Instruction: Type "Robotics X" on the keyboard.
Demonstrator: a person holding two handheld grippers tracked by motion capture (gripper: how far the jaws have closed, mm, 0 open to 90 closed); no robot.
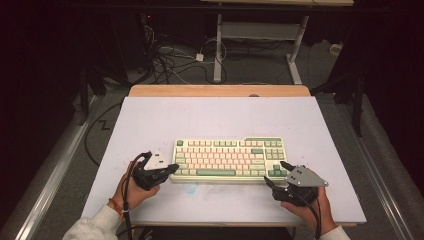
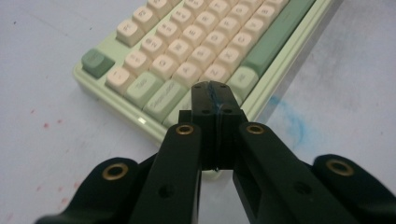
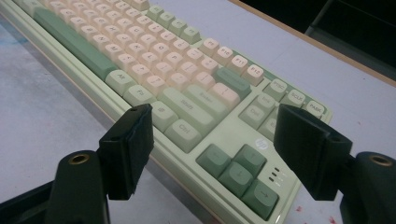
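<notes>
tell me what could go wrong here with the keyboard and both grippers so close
1. The left gripper is shut with its tip at the keyboard front left corner; pushing on could press a key or shove the board askew.
2. The right gripper stands open over the arrow keys; closing there may catch keycaps, not the case.
3. The table looks smooth, so the board may slide.

The left claw (image 1: 172, 167) has its jaws pressed together on nothing, while the right claw (image 1: 276, 173) gapes wide.
</notes>
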